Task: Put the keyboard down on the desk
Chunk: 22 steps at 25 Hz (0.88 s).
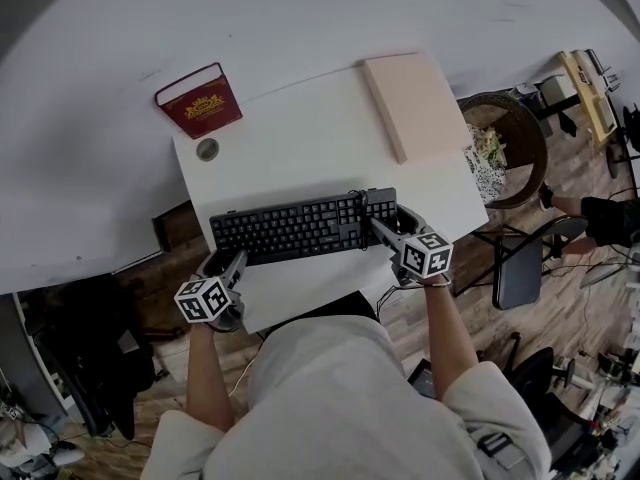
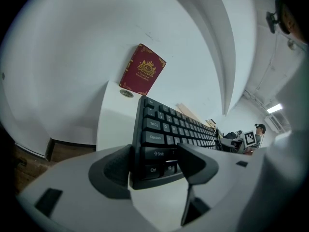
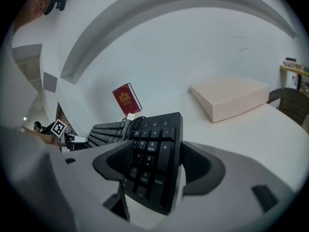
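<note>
Beyond the keyboard [image 1: 300, 226] my surface [image 1: 300, 138] lies open in the middle. A red book [image 1: 199, 101] and a small round disc [image 1: 207, 149] crowd the far left corner, and a pale slab [image 1: 415, 105] blocks the far right.

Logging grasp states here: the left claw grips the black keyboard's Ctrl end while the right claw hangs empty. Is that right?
Not quite. The right claw is not empty: the right gripper view shows it closed on the number-pad end of the keyboard. The left claw does grip the Ctrl end.
</note>
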Motion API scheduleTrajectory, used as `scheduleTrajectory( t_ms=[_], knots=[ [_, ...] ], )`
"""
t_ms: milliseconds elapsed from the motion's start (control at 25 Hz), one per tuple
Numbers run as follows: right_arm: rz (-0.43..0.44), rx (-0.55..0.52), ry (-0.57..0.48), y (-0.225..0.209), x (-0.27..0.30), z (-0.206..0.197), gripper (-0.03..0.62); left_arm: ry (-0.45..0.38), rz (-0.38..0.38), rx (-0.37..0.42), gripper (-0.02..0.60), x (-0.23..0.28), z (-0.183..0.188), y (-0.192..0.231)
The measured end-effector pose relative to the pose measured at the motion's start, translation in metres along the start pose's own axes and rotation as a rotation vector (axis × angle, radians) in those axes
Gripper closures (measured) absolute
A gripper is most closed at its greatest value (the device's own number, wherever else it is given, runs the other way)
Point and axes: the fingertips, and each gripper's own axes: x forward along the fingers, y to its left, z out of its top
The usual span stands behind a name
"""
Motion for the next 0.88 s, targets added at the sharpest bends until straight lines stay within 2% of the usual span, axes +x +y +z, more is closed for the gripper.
scheduleTrajectory(
  t_ms=[200, 880],
  knots=[
    [0.003, 0.026, 0.037, -0.006, 0.007, -0.011, 0.280, 0.018, 0.015, 0.001, 0.290, 0.004, -0.006, 0.003],
    [0.020, 0.044, 0.163, -0.025, 0.026, -0.023, 0.284, 0.050, 0.071, -0.109, 0.290, 0.010, -0.034, 0.002]
  ],
)
